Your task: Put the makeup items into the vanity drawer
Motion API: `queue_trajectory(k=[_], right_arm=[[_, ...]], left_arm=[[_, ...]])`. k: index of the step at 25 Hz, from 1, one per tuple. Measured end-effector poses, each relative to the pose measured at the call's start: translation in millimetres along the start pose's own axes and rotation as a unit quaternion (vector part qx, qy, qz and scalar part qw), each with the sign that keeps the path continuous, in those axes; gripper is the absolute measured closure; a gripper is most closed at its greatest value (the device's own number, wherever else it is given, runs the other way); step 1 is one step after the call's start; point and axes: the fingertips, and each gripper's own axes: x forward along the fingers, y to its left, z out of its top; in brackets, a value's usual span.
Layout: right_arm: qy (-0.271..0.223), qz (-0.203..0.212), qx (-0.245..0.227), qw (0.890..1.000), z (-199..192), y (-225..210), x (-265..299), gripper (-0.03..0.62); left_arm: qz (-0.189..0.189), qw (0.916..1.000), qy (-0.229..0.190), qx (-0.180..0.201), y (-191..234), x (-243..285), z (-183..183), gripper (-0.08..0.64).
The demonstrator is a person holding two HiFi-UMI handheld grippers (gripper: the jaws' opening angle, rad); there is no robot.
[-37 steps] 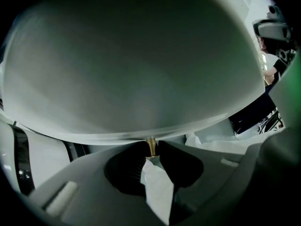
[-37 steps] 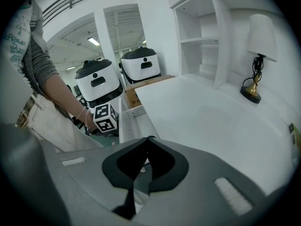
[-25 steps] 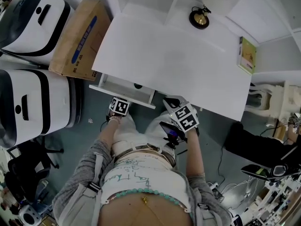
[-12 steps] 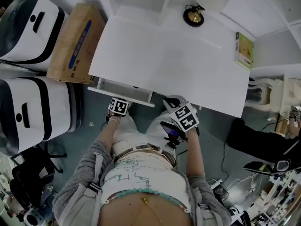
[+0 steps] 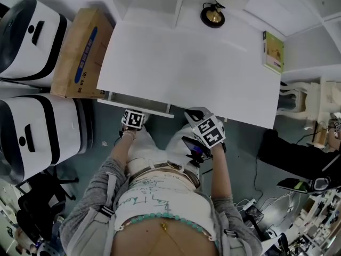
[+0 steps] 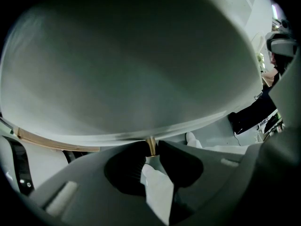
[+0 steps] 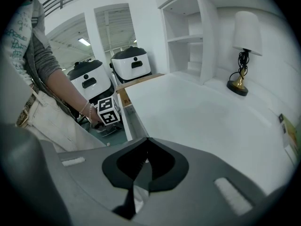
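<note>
**Entry: vanity, drawer stage**

- Worktop (image 5: 192, 68): white, nearly bare. Lamp (image 5: 212, 16) at its 12 o'clock edge, green booklet (image 5: 273, 51) at 2 o'clock. No makeup items on it in any view.
- Vanity drawer (image 5: 144, 105): under the worktop's 7 o'clock corner. It juts out only a narrow strip past the front edge. Interior mostly hidden, contents can't be told.
- Left gripper (image 6: 151, 155): at the drawer front, pointing steeply down. Jaws closed tight on the small brass knob (image 6: 150, 144), with the drawer face filling the rest of the left gripper view.
- Right gripper (image 7: 142, 166): held off the worktop's 6 o'clock edge, near the person's waist. Jaws together w/ nothing between them, touching nothing.
- Cardboard box (image 5: 80, 49): on the floor at 9 o'clock of the worktop, not part of the job.

**Status (judgement):**
- Loading looks done or not started. Nothing is left out on the worktop and neither gripper carries an item.
- With the drawer nearly home and the knob gripped, the likelier reading is the last step, i.e. pushing the drawer shut. Can't confirm, since the items aren't visible inside.
- Left to do: seat the drawer flush, then let go of the knob.
- If the drawer is instead being opened, the whole load remains and the items are out of view.
</note>
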Motion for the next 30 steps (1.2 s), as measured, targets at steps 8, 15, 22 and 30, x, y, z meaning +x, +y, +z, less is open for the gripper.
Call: queue_trajectory(k=[8,15,22,30], right_arm=[[0.006,-0.012,0.006,1.000,-4.9,-5.2,-3.5,0.563],[0.006,-0.014,0.016,1.000,-6.0,-7.3,-7.3,0.563],[0.007,-0.022,0.017,1.000,-8.2,-11.7,-8.9,0.563],[0.012,-0.028,0.020,0.999,-13.5,-14.8,-8.1,0.563]], left_arm=[[0.000,1.0000,0.001,0.004,3.0,2.8,10.5,0.465],[-0.001,1.0000,0.002,0.006,4.6,4.3,19.5,0.465],[-0.003,1.0000,0.003,0.007,5.8,5.7,26.1,0.465],[0.000,1.0000,0.004,0.009,8.7,7.4,32.5,0.465]])
